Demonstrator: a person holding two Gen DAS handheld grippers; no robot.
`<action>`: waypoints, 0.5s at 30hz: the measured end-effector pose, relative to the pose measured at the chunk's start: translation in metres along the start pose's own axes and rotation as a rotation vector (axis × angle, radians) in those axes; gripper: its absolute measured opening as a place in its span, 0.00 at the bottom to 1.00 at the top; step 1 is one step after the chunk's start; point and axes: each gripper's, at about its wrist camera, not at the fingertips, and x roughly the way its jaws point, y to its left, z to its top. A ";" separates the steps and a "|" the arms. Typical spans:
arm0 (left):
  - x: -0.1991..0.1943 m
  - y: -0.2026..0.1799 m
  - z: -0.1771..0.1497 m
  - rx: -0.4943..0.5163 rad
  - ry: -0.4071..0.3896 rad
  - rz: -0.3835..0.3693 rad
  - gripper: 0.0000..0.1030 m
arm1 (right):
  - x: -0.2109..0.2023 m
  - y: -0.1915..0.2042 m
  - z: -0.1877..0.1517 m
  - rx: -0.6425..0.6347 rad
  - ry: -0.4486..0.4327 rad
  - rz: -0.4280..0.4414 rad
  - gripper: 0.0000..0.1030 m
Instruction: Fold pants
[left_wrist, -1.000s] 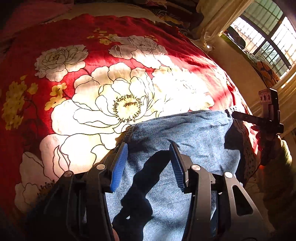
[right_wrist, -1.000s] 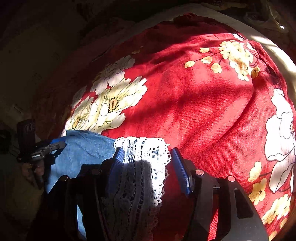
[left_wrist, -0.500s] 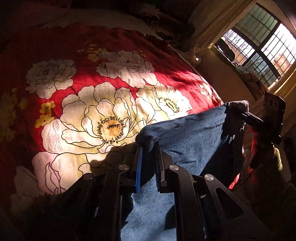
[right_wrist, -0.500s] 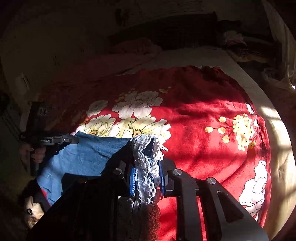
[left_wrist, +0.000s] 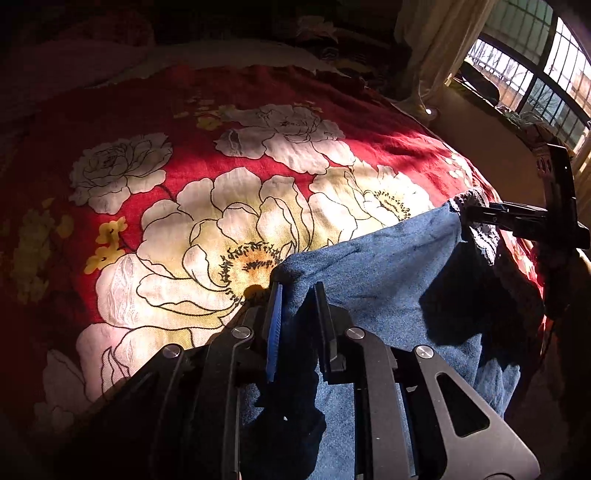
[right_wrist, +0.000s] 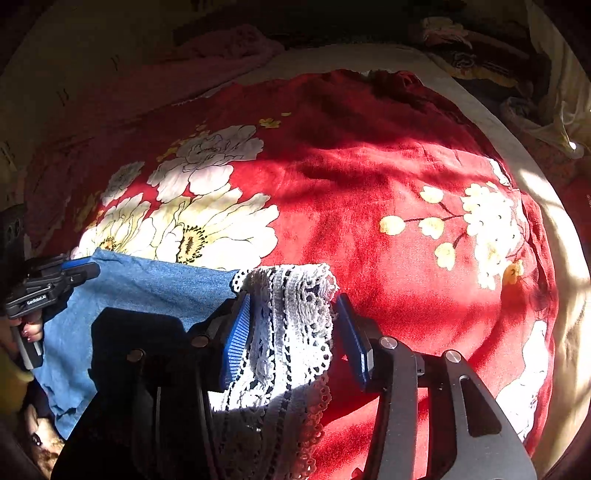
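Observation:
Blue denim pants (left_wrist: 373, 266) with a white lace trim (right_wrist: 291, 317) hang stretched between my two grippers above the bed. My left gripper (left_wrist: 297, 291) is shut on one blue corner of the pants; it also shows in the right wrist view (right_wrist: 79, 271). My right gripper (right_wrist: 293, 314) holds the lace-trimmed corner, its fingers (right_wrist: 236, 343) a little apart around the bunched lace. It shows in the left wrist view (left_wrist: 476, 216), gripping that corner at the right. The lower part of the pants hangs down in shadow.
A red bedspread (left_wrist: 192, 110) with large white flowers (left_wrist: 236, 229) covers the bed below. A pale mattress edge (right_wrist: 569, 236) runs along the right. A barred window (left_wrist: 535, 70) and curtain (left_wrist: 436, 44) are beyond the bed. Dark bedding (right_wrist: 221, 51) lies at the head.
Both grippers closed on the pants' corners a second ago and lifted them off the bed. Since half a second ago the pants stay stretched; the right gripper's fingers look wider apart.

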 end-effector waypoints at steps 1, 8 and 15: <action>-0.007 0.001 -0.001 -0.007 -0.012 -0.004 0.11 | -0.015 0.001 -0.003 0.010 -0.033 0.017 0.50; -0.062 -0.004 -0.020 -0.008 -0.104 0.016 0.21 | -0.092 0.012 -0.055 0.101 -0.138 0.078 0.59; -0.103 -0.016 -0.066 -0.011 -0.127 0.045 0.21 | -0.103 0.024 -0.112 0.188 -0.092 0.124 0.59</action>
